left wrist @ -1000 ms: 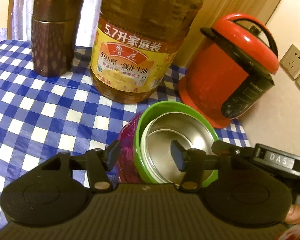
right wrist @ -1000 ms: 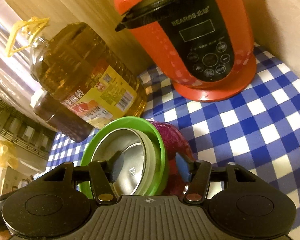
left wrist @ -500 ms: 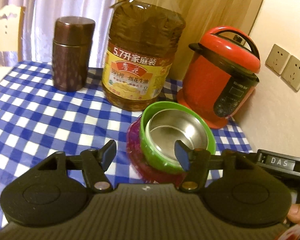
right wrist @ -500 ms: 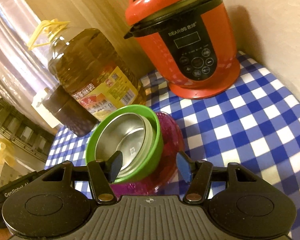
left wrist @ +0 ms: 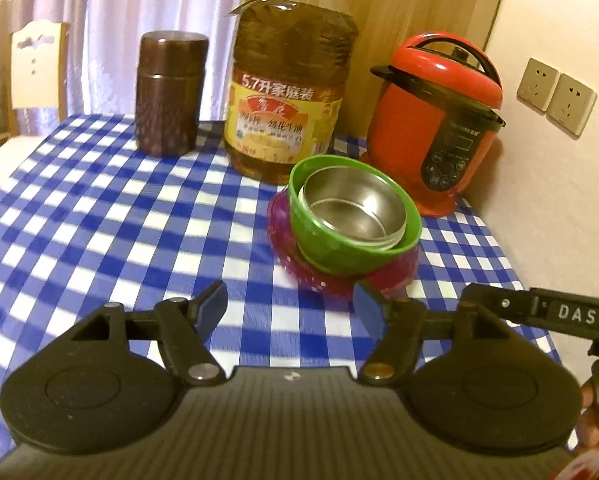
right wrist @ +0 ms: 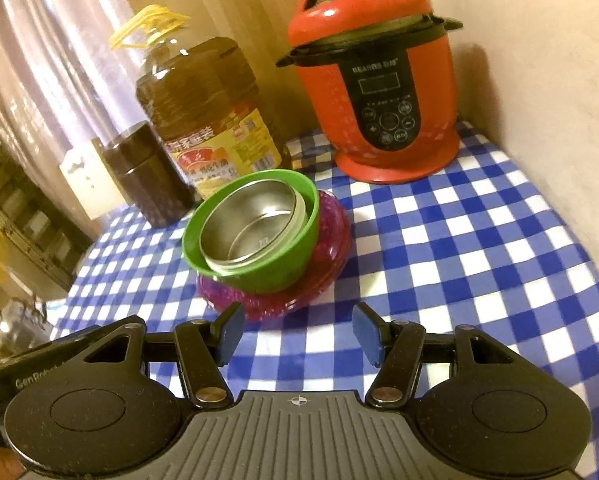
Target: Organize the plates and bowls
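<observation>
Three dishes sit nested on the checked surface (left wrist: 99, 220): a steel bowl (left wrist: 351, 208) inside a green bowl (left wrist: 327, 240), which rests tilted on a magenta plate (left wrist: 299, 268). The steel bowl leans inside the green one, its rim raised above the green rim on the side nearer me. My left tongs (left wrist: 291, 304) hang spread wide with nothing between them, just short of the plate's near edge. My right tongs (right wrist: 297, 330) are spread wide and bare as well, close in front of the same stack, seen there as steel bowl (right wrist: 255, 228), green bowl (right wrist: 275, 268) and plate (right wrist: 323, 272). Behind the stack stands an oil jug (left wrist: 287, 92), its base just beside the green rim. A brown canister (left wrist: 169, 92) stands to the jug's left, and a red cooker (left wrist: 435, 120) stands to its right, near the wall. From the right view the cooker (right wrist: 379, 92) shows its control panel facing me.
</observation>
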`<action>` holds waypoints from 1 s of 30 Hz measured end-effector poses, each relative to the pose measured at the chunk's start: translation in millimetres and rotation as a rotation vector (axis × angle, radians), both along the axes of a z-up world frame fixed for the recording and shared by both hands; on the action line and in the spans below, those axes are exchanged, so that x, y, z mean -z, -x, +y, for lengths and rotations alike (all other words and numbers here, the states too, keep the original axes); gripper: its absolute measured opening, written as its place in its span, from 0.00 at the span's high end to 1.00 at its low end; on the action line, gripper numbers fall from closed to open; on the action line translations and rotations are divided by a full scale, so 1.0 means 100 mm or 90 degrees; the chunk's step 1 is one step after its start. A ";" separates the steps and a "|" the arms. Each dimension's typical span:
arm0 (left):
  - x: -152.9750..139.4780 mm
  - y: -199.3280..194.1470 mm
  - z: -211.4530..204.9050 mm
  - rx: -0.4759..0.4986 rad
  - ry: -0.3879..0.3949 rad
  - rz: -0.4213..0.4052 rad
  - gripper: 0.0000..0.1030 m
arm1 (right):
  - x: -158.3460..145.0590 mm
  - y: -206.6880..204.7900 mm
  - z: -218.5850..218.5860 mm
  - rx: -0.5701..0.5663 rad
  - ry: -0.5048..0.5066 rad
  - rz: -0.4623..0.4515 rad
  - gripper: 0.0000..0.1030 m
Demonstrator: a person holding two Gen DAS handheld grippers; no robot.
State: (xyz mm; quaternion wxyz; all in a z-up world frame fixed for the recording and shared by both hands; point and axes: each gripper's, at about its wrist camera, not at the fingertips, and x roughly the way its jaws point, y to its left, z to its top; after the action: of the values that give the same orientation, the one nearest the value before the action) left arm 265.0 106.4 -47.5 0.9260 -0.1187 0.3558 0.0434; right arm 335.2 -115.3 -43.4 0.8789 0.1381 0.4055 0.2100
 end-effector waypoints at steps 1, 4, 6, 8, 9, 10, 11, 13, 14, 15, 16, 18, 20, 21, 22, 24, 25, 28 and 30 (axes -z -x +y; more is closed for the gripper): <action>-0.01 0.04 -0.01 -0.001 -0.004 0.003 0.35 | -0.03 0.06 0.00 -0.004 0.008 -0.008 0.42; -0.06 0.15 -0.03 0.003 -0.006 -0.003 0.34 | -0.08 0.20 0.01 -0.010 0.027 -0.020 0.42; -0.10 0.23 -0.05 0.003 0.001 -0.005 0.34 | -0.12 0.29 0.02 -0.011 0.029 -0.024 0.42; -0.15 0.31 -0.07 0.006 0.000 -0.010 0.31 | -0.16 0.36 0.02 -0.011 0.032 -0.026 0.42; -0.17 0.35 -0.09 0.007 -0.002 -0.010 0.29 | -0.19 0.41 0.01 -0.010 0.033 -0.028 0.42; -0.20 0.38 -0.10 0.006 -0.002 -0.007 0.27 | -0.21 0.44 0.00 -0.009 0.034 -0.029 0.42; -0.22 0.42 -0.11 0.005 0.001 -0.004 0.27 | -0.24 0.47 -0.01 -0.007 0.035 -0.030 0.42; -0.27 0.50 -0.12 0.002 0.003 0.004 0.27 | -0.29 0.56 -0.02 -0.006 0.041 -0.033 0.42; -0.28 0.54 -0.13 0.003 0.000 0.006 0.27 | -0.32 0.61 -0.03 -0.005 0.045 -0.035 0.42; -0.31 0.60 -0.15 0.006 -0.003 0.007 0.27 | -0.35 0.66 -0.04 -0.006 0.049 -0.039 0.42; -0.32 0.64 -0.17 0.011 -0.006 0.009 0.26 | -0.38 0.71 -0.04 -0.007 0.052 -0.041 0.42; -0.36 0.76 -0.20 0.014 -0.008 0.011 0.25 | -0.43 0.82 -0.05 -0.011 0.055 -0.044 0.42; -0.39 0.87 -0.23 0.011 -0.011 0.011 0.24 | -0.48 0.93 -0.06 -0.016 0.060 -0.050 0.42; -0.41 0.92 -0.25 0.010 -0.014 0.013 0.24 | -0.51 0.99 -0.06 -0.019 0.063 -0.052 0.42; -0.43 0.98 -0.27 0.008 -0.018 0.015 0.24 | -0.53 1.04 -0.07 -0.020 0.063 -0.053 0.42; -0.47 1.08 -0.30 0.006 -0.026 0.013 0.23 | -0.59 1.13 -0.09 -0.023 0.062 -0.057 0.42; -0.49 1.12 -0.32 0.005 -0.027 0.013 0.23 | -0.62 1.18 -0.10 -0.023 0.062 -0.061 0.42; -0.55 1.25 -0.34 0.002 -0.031 0.016 0.23 | -0.70 1.30 -0.12 -0.024 0.065 -0.068 0.42; -0.59 1.33 -0.35 -0.004 -0.040 0.017 0.22 | -0.74 1.38 -0.14 -0.024 0.066 -0.071 0.42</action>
State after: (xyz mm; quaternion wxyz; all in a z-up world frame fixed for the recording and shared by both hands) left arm 131.7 71.2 11.6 0.9242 -0.0904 0.3663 0.0592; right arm 196.7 -129.6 30.9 0.9021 0.0725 0.3686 0.2125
